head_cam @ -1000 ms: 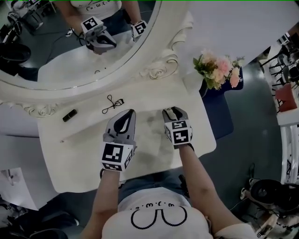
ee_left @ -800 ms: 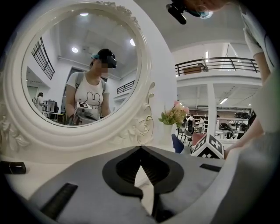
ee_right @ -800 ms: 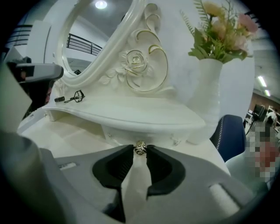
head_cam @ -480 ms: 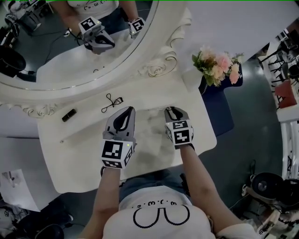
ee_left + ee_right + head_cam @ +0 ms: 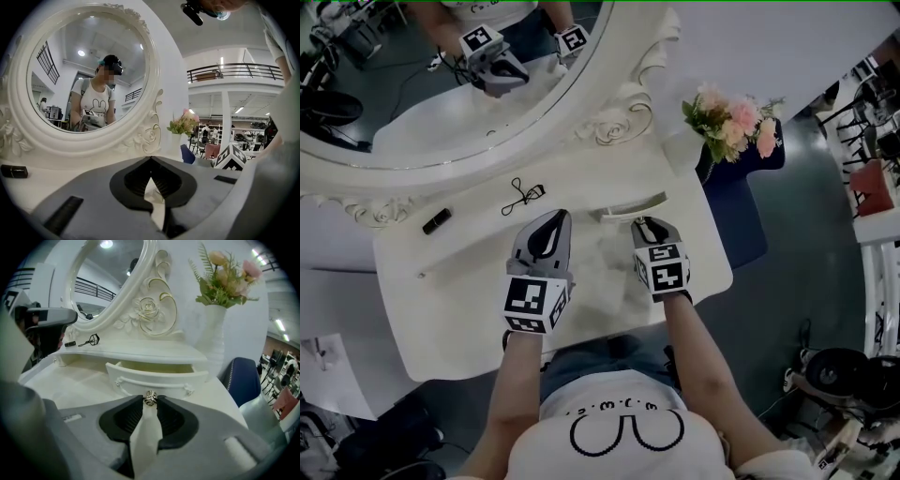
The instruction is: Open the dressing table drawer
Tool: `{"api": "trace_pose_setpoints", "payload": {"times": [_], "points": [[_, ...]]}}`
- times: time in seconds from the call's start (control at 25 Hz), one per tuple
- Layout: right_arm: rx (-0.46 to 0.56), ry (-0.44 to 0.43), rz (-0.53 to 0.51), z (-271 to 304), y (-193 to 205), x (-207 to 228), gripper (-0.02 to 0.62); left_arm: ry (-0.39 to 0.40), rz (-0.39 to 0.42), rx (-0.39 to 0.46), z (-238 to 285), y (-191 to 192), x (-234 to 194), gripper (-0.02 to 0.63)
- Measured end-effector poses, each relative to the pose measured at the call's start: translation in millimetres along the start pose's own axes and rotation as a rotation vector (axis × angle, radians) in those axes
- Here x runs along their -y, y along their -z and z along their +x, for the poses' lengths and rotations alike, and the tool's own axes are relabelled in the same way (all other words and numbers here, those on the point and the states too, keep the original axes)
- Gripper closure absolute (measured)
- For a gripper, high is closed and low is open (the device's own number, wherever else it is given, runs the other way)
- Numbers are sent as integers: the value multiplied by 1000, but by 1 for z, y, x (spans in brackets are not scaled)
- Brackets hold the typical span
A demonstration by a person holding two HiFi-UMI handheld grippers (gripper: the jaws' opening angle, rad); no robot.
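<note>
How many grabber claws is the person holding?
2. The left gripper, jaws together, is over the tabletop in front of the mirror; the right gripper pinches the drawer knob. The mirror shows only their reflections.

Your right gripper (image 5: 645, 225) is angled down, arm stretched forward, jaws pinched on the little knob (image 5: 150, 398). Your left gripper (image 5: 553, 220) sits just beside it, nearly level, jaws closed on nothing.
</note>
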State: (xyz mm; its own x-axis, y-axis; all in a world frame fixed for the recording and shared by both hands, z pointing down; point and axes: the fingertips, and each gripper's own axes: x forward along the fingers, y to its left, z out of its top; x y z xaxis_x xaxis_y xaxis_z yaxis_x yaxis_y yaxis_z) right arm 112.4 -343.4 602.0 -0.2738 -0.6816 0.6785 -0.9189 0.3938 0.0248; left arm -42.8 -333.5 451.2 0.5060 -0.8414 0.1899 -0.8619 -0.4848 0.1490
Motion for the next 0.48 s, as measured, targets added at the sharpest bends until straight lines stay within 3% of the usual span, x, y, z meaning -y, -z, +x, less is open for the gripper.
{"api": "trace_pose_setpoints", "payload": {"times": [0.48], "points": [[-19, -16, -7, -23, 23, -2, 499, -39, -23, 12, -13, 2, 6, 607]]}}
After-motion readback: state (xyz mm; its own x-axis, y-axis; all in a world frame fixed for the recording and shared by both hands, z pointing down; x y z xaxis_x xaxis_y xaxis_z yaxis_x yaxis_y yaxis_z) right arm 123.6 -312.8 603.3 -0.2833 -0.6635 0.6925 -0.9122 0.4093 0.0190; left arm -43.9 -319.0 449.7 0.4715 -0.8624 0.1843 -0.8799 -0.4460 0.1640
